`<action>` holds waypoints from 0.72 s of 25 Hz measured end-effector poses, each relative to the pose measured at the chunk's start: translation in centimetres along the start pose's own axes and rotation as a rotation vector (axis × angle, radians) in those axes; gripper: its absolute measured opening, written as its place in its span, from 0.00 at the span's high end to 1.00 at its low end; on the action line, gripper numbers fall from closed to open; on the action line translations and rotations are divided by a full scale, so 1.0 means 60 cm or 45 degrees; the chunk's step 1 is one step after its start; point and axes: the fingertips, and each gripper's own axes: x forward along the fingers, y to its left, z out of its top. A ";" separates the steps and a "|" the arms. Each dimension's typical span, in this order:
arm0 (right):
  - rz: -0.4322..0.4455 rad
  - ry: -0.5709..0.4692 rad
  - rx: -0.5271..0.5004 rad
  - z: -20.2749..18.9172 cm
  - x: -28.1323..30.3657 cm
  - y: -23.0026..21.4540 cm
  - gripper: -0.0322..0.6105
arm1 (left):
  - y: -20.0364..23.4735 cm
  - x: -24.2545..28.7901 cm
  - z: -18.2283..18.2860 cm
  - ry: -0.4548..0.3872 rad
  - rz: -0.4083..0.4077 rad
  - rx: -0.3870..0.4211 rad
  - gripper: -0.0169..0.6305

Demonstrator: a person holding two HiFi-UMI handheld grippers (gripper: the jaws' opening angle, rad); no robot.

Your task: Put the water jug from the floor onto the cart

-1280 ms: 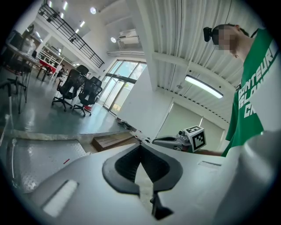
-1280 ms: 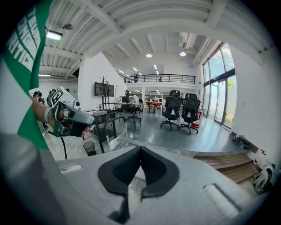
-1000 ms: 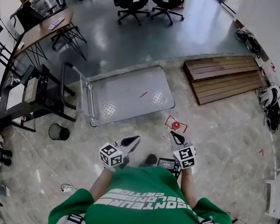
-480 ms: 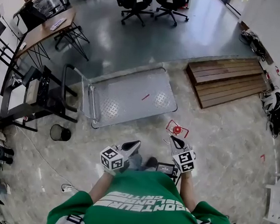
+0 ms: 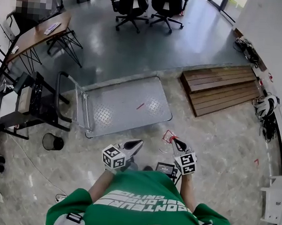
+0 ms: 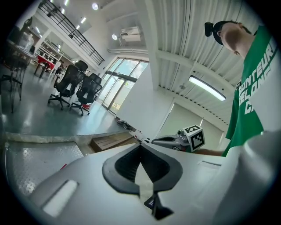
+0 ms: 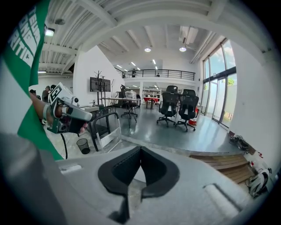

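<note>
The cart (image 5: 127, 106), a flat metal platform trolley with a handle (image 5: 64, 98) at its left end, stands on the floor ahead of me with nothing on its deck. No water jug shows in any view. My left gripper (image 5: 137, 143) is shut and holds nothing; it points toward the cart's near edge. My right gripper (image 5: 175, 141) is also shut and holds nothing, beside a red mark (image 5: 171, 135) on the floor. In the left gripper view the jaws (image 6: 140, 145) meet over the cart deck (image 6: 26, 162). In the right gripper view the jaws (image 7: 140, 148) meet too.
A wooden ramp (image 5: 221, 87) lies at the right. Office chairs (image 5: 133, 1) stand at the far side, a desk (image 5: 37, 32) and a black rack (image 5: 34, 100) at the left. A black bin (image 5: 52, 141) sits near the cart's handle. Cables and gear (image 5: 266, 110) line the right wall.
Both grippers have been carried forward together, still shut. The cart and the red floor mark now sit closer to them in the head view.
</note>
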 end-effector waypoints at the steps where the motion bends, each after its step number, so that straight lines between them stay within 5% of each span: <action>1: -0.005 0.001 -0.004 0.007 0.009 -0.002 0.96 | 0.009 0.001 0.006 -0.003 -0.007 0.002 0.95; 11: -0.009 0.053 -0.027 0.047 0.098 0.020 0.96 | 0.102 -0.028 0.048 -0.029 -0.029 -0.020 0.95; 18: -0.102 0.141 0.006 0.018 0.102 0.004 0.96 | 0.138 -0.048 0.039 0.011 -0.063 -0.037 0.95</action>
